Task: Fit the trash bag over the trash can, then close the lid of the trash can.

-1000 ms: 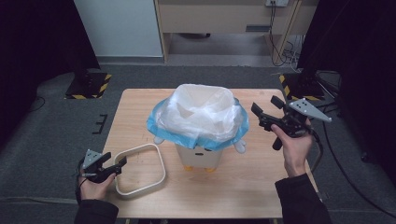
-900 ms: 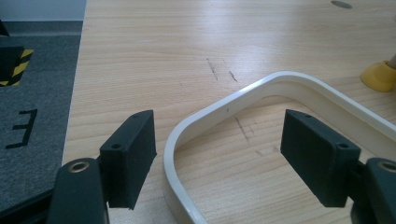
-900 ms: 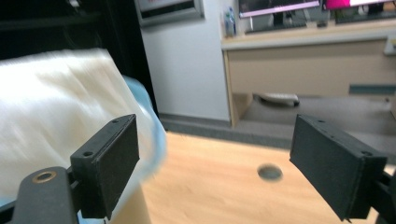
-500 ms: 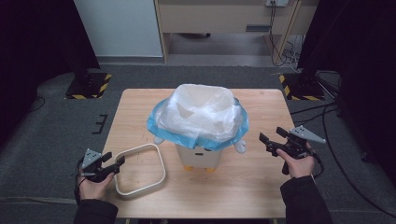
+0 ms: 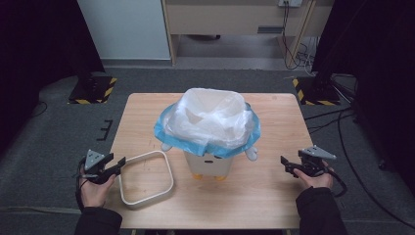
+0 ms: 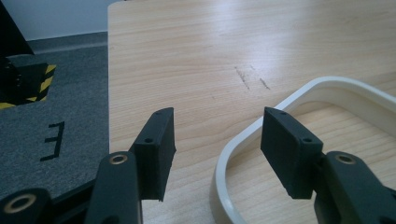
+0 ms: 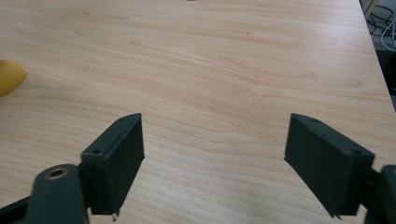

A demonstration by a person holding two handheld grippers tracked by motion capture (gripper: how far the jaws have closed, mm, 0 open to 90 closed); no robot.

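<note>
Pale wood forms the surface (image 5: 274,196), seen from above. At its centre stands a small white bin (image 5: 208,164) with yellow feet, lined with a white bag (image 5: 210,115) and a blue bag (image 5: 166,134) folded over its rim. At about eight o'clock from the bin, lying flat and just beside it, is a cream rounded-square plastic ring (image 5: 146,179), probably the bin's clamp ring.

At the surface's nine o'clock edge the left gripper (image 5: 116,164) straddles the ring's near corner. Its jaws have just been closing, one outside the ring wall and one inside, with gaps on both sides, so they are apart and not yet pressing. The left gripper view shows the same ring (image 6: 247,135) between the jaws.

At four o'clock from the bin, well apart from it, the right gripper (image 5: 285,164) hangs low over bare wood, jaws apart and holding nothing.

Likely risks: a grip on the curved corner could let the smooth ring pivot or slip out when lifted. Pressed onto the loose bags unevenly, it could drag them or tip the light bin.
</note>
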